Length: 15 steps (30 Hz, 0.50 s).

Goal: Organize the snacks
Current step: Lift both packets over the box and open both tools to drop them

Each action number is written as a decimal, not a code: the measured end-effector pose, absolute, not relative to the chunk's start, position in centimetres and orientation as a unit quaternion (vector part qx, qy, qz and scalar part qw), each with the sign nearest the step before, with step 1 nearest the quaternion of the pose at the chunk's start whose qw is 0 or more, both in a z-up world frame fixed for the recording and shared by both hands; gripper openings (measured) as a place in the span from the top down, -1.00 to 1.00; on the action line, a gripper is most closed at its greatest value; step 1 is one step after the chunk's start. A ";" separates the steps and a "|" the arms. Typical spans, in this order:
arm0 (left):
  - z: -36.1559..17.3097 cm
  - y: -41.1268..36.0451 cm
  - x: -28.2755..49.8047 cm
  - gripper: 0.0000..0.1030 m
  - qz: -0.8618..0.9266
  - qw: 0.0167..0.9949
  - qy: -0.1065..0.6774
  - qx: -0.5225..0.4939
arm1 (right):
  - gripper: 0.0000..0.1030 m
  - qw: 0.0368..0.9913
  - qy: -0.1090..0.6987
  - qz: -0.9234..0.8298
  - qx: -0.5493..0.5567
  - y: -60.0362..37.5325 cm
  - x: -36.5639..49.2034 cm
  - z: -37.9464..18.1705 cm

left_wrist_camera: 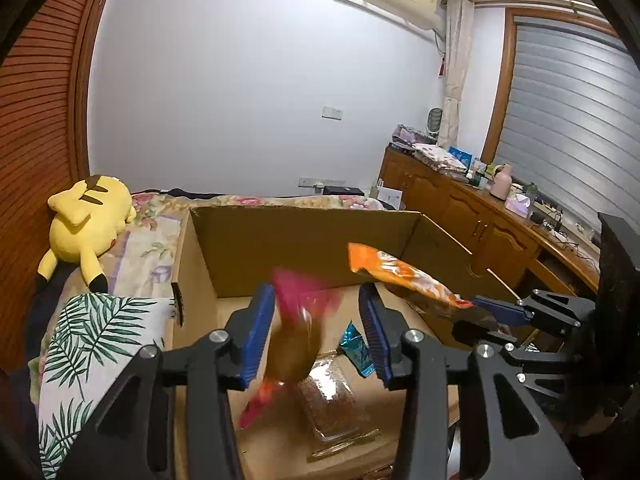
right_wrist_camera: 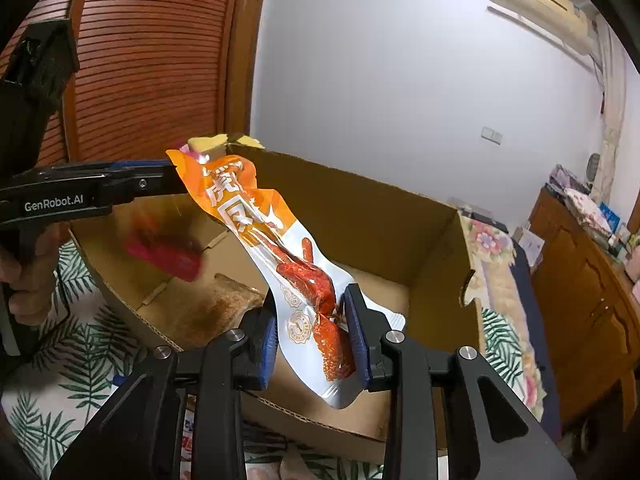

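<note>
An open cardboard box stands on the bed; it also shows in the right wrist view. My left gripper is open above it; a blurred pink and brown snack pack is in the air between its fingers, seen too in the right wrist view. My right gripper is shut on an orange and white chicken-feet snack pack, held over the box; that pack shows in the left wrist view. A clear pack of brown snack and a blue wrapper lie in the box.
A yellow plush toy lies on the bed to the left. A leaf-print cloth lies beside the box. A wooden cabinet with clutter runs along the right. More snack packs lie in front of the box.
</note>
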<state>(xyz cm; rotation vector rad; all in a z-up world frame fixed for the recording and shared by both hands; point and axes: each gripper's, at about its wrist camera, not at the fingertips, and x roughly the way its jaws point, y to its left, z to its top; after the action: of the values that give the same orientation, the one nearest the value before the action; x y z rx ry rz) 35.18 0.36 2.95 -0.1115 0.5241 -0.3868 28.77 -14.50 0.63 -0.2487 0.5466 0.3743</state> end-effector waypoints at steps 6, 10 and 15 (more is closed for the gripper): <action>3.0 -0.2 34.9 0.14 -0.187 0.948 0.256 -0.040 | 0.35 0.937 0.271 0.193 -0.105 -14.9 28.8 0.6; 3.3 -0.3 34.2 0.12 -0.182 0.949 0.255 -0.031 | 0.21 0.938 0.267 0.198 -0.102 -15.0 28.1 0.9; 4.0 -0.2 32.0 0.08 -0.179 0.952 0.248 -0.012 | 0.20 0.942 0.255 0.202 -0.087 -15.6 25.1 1.9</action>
<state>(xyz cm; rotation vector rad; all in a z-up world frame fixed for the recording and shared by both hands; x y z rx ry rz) 31.97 -0.18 3.97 -0.0243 0.5042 -0.3639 25.13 -15.61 1.90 -0.1765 0.5201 0.4125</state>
